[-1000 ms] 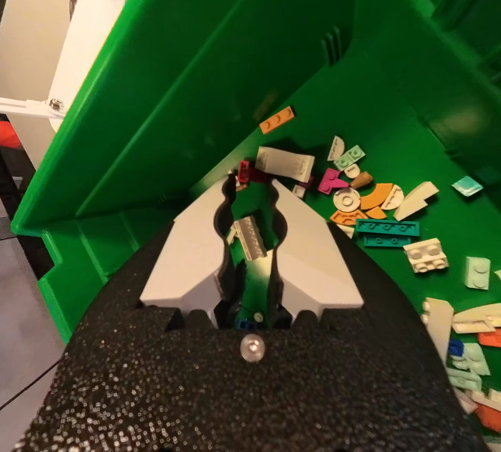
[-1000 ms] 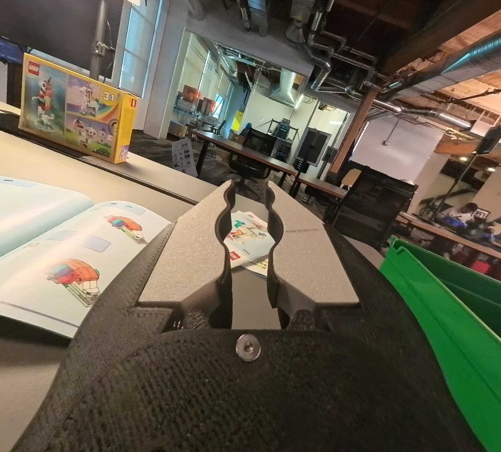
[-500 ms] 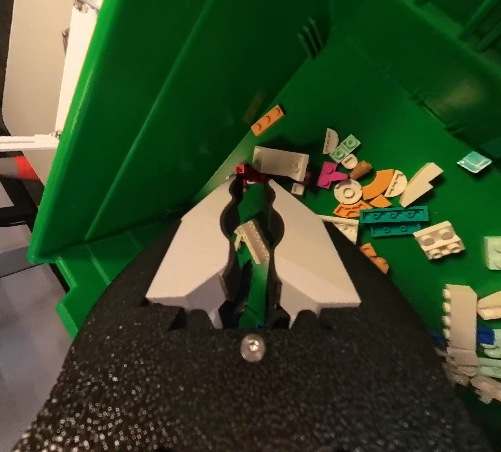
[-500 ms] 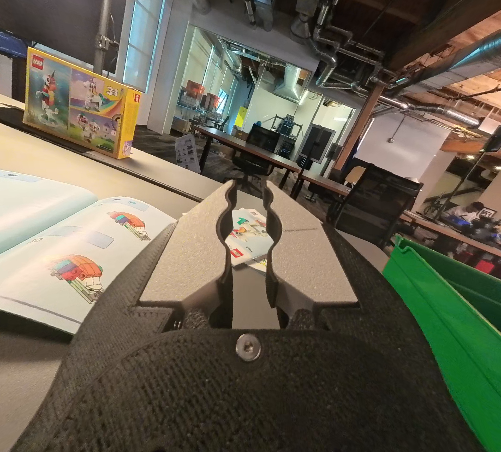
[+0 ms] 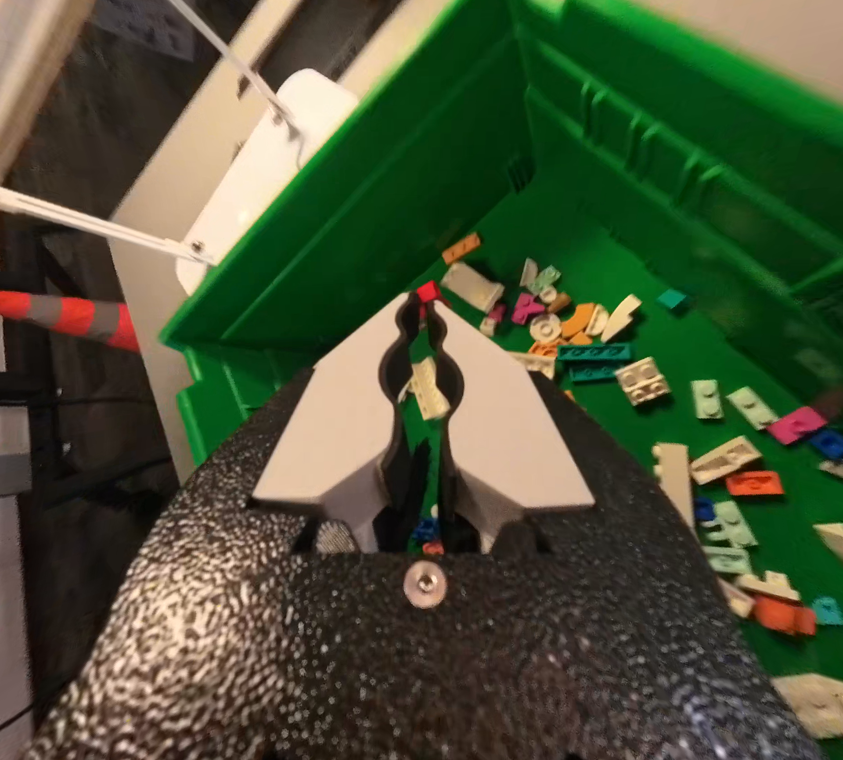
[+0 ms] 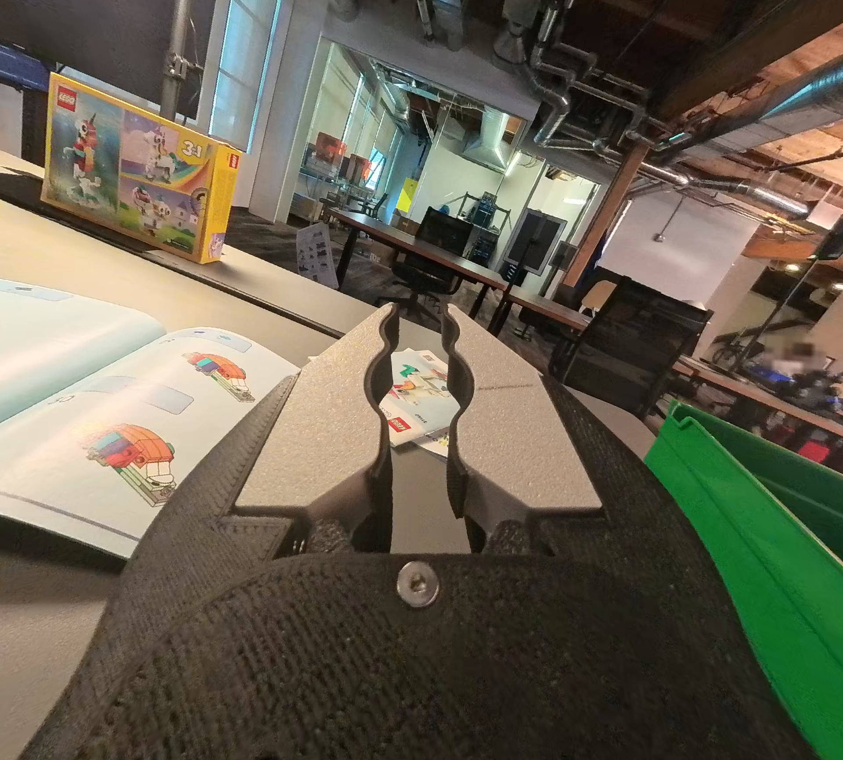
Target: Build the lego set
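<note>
In the left wrist view my left gripper (image 5: 426, 308) is shut at its tips on a small red brick (image 5: 428, 293) and holds it above the floor of the green bin (image 5: 365, 209), near the bin's left wall. Through the gap behind the tips a white plate (image 5: 429, 389) lies on the bin floor. Many loose pieces lie to the right, among them teal plates (image 5: 595, 352) and a white 2x2 piece (image 5: 643, 380). In the right wrist view my right gripper (image 6: 419, 311) is open and empty, low over the grey table beside the open instruction booklet (image 6: 114, 409).
The yellow set box (image 6: 137, 186) stands at the table's far left. A small leaflet (image 6: 419, 400) lies ahead of the right gripper. The green bin's rim (image 6: 752, 533) is close on its right. A white fixture (image 5: 255, 172) and a red-striped pole (image 5: 68, 318) lie outside the bin's left wall. There is about 60 cm between the tips of the two grippers. My left gripper's tips are some 10 cm from the white 2x2 piece (image 5: 643, 380).
My left gripper has closed its tips on the small red brick and risen away from the bin floor. The right gripper has barely moved.
</note>
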Demonstrator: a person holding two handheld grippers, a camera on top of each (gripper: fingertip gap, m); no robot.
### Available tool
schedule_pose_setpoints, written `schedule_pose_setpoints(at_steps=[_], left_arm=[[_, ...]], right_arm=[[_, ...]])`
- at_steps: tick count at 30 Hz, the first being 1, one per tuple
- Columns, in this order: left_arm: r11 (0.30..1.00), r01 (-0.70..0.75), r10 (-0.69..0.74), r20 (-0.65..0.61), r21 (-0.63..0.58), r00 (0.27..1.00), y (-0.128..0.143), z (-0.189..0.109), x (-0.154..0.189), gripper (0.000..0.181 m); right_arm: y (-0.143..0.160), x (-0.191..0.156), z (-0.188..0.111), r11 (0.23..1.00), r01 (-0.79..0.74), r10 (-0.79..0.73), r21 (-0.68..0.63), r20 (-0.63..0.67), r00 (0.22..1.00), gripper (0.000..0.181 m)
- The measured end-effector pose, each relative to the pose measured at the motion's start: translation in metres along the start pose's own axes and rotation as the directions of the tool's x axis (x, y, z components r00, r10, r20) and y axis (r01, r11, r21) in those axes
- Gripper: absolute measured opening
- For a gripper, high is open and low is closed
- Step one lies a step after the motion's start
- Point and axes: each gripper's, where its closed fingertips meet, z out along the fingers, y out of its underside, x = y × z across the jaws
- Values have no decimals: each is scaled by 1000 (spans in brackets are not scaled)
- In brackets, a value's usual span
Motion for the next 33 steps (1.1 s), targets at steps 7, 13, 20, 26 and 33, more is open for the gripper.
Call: schedule_pose_setpoints(at_steps=[7, 13, 20, 26, 33], left_arm=[[956, 93, -112, 53, 279, 992, -56, -66, 5, 0], [934, 15, -50, 90, 356, 995, -110, -120, 45, 0], [865, -43, 25, 41, 499, 999, -184, -143, 154, 0], [804, 120, -7, -193, 583, 981, -217, -90, 251, 0], [761, 267, -7, -404, 592, 915, -239, -44, 312, 0]], right_arm=[[-1, -1, 0, 1000, -15, 15, 9, 10, 1000, 16], [-7, -5, -1, 998, -58, 56, 40, 43, 997, 16], [-19, -12, -6, 978, -184, 171, 96, 125, 977, 17], [-33, -42, -15, 955, -274, 233, 110, 291, 928, 20], [-47, -92, -53, 918, -392, 348, -60, 596, 724, 17]])
